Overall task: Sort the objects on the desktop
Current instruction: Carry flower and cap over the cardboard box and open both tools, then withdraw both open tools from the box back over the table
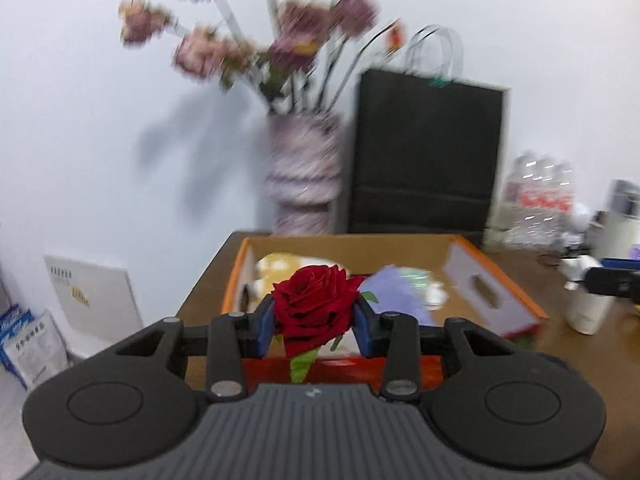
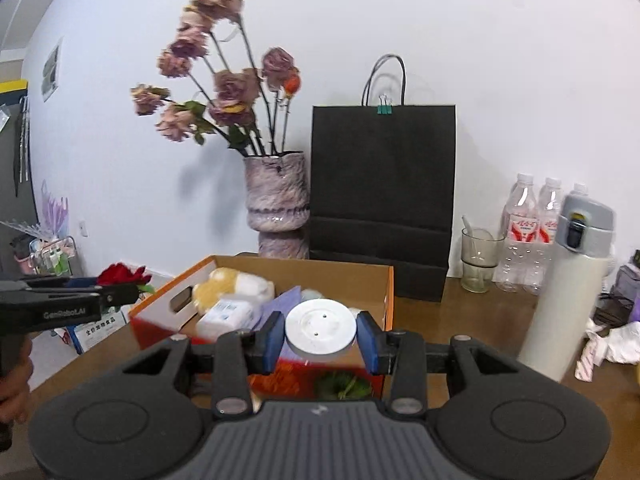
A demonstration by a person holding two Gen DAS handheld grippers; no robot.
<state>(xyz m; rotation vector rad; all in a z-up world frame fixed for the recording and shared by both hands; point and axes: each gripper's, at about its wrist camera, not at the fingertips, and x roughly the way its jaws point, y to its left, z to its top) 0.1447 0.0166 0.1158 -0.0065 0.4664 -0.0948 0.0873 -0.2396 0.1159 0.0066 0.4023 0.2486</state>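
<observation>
- The left gripper (image 1: 317, 322) is clamped on a red rose (image 1: 314, 304): its blue pads press the bloom from both sides, and a green leaf hangs below the jaws.
- The right gripper (image 2: 321, 336) is closed on a flat white disc (image 2: 321, 330), a lid or a small dish as far as can be told, held level by its edge between the blue pads.
- Both loads hang in the air, clear of the surface (image 2: 460, 316), just short of the near wall of an open cardboard box (image 2: 390, 280) with an orange rim.
- The box already holds a yellow and white soft toy (image 2: 232, 284), a white packet (image 2: 228, 314) and a purple sheet (image 2: 286, 300). The step in hand appears to be the carry toward it.
- Behind the box stand a vase (image 2: 276, 200) of dried flowers, a black paper bag (image 2: 382, 200), a glass (image 2: 478, 258), water bottles (image 2: 532, 232) and a pale flask (image 2: 568, 292).
- The next move probably calls for bringing each gripper over the rim, lowering it into a free spot and then opening the jaws. The rose crushes easily, so it is best placed beside the heavier things, not under them.
</observation>
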